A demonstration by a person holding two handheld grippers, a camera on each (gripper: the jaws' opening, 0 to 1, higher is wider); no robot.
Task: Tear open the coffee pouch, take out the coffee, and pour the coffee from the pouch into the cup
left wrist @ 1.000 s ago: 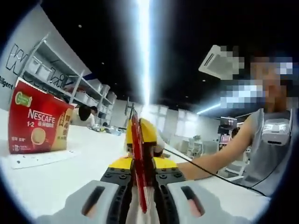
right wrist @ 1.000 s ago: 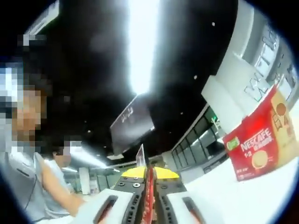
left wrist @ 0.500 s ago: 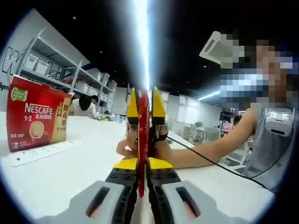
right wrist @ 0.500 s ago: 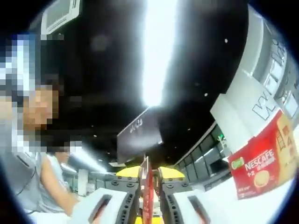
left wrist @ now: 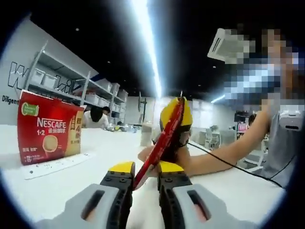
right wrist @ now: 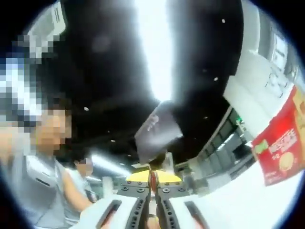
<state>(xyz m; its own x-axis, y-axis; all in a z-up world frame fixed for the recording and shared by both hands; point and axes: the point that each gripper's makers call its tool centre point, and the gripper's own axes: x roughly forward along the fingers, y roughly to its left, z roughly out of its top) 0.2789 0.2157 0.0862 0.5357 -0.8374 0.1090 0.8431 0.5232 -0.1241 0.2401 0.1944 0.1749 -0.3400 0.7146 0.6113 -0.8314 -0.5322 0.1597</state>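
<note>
tool (right wrist: pixel 153 187) pinching red pouch (right wrist: pixel 152 178), Nescafe box (right wrist: pixel 281 150)

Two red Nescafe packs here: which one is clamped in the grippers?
The slim red coffee pouch, pinched between the left gripper and the right gripper. The big red Nescafe box stands untouched on the white table.

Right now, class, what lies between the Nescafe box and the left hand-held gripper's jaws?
Bare white table, in the left gripper view; the box stands apart.

Coffee pouch (left wrist: pixel 164 138) now slanted between the tools, formerly upright.
</note>
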